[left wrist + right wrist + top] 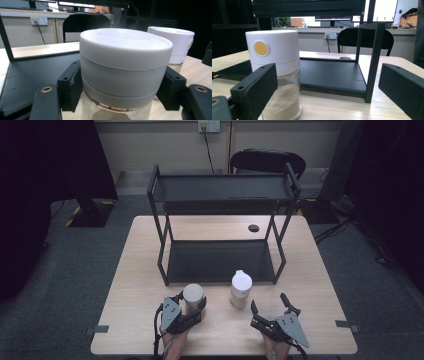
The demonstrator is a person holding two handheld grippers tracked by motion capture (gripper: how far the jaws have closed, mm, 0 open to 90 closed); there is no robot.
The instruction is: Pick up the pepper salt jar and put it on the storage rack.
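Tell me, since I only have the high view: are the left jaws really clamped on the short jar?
Observer: Yes. In the left gripper view the left gripper presses its pads on both sides of the short jar, at its grey lid.
Operator: What's in the tall jar?
Observer: The right gripper view shows the tall jar partly full of pale tan powder.
Operator: Any marking on it?
Observer: A round yellow disc on its white cap.

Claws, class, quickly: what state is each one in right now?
Left claw: closed on the grey-lidded jar.
Right claw: open, holding nothing; the white-capped jar stands just ahead.
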